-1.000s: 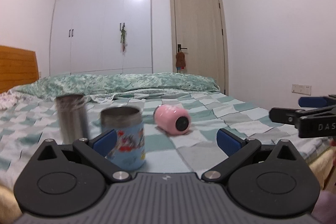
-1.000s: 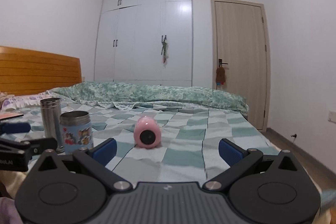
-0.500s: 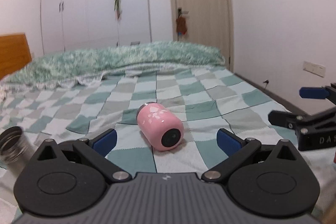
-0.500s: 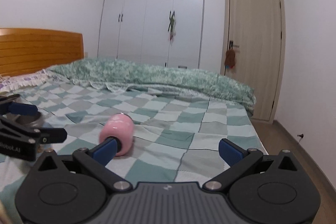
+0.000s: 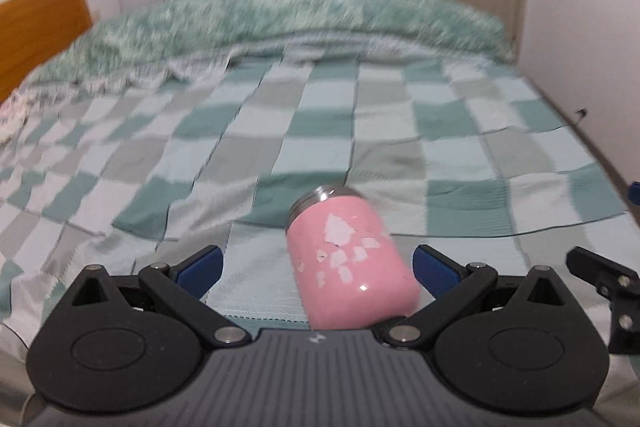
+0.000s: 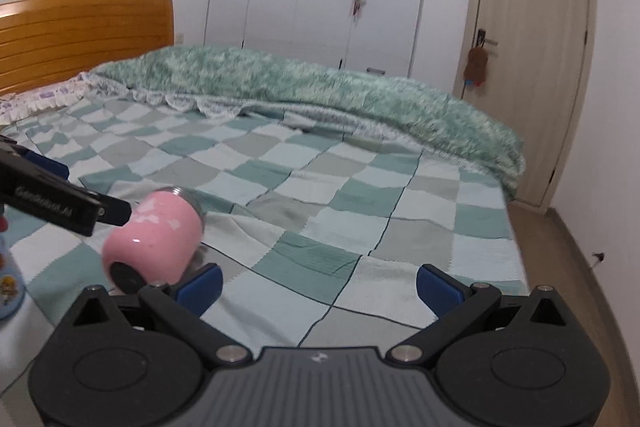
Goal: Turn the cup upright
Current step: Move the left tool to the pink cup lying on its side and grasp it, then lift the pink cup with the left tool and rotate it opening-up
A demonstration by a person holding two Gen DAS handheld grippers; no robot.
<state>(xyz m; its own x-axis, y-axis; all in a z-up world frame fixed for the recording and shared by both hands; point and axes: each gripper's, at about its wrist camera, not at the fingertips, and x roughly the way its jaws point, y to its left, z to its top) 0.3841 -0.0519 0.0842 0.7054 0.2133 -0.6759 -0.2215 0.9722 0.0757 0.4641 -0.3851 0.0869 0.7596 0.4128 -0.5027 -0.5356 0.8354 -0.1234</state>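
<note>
My left gripper [image 5: 316, 263] has its jaws spread wide and holding nothing, with the pink cup [image 5: 350, 263] lying on its side between them, nearer the right pad and not touched by either as far as I can tell. The cup's steel rim points away from me up the bed [image 5: 280, 131], and its dark base faces back toward the rig. My right gripper [image 6: 318, 281] is just as wide open and empty, hovering over bare checked blanket with the cup off beside its left pad. At the far left edge of the right wrist view stands a blue printed container [image 6: 10, 279], close to the cup. The risk I see is the roll: a round, glossy body on a soft blanket (the fabric already wrinkles under it) could slide away if one pad lands first, since the cup sits off-centre. Closing low on the curve might also squeeze it out forward, or knock it into the blue container.
</note>
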